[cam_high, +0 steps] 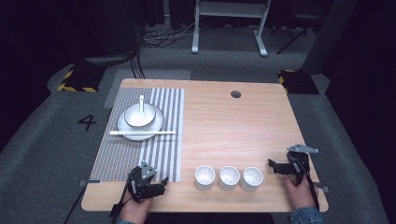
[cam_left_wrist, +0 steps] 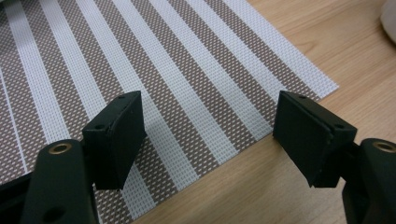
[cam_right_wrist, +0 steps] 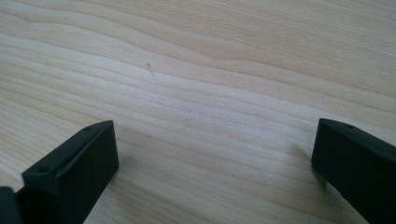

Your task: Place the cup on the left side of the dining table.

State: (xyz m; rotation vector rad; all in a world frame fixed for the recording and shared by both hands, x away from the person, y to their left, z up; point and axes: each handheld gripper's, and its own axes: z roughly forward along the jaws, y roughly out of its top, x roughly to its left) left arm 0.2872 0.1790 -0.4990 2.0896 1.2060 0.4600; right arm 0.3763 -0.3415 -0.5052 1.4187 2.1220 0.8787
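Note:
My left gripper rests at the table's front left, open, over the near corner of a striped brown-and-white placemat. In the left gripper view its jaws stand wide apart above the placemat corner with nothing between them. My right gripper sits at the front right, open, above bare wood. Three white cups stand in a row between the two grippers. On the placemat's far part a white bowl with a spoon sits on a white plate, and white chopsticks lie across the plate's near rim.
The wooden table has a round cable hole near its far edge. A white frame's legs stand on the grey floor behind, with cables nearby. A white cup's edge shows at the left gripper view's top right.

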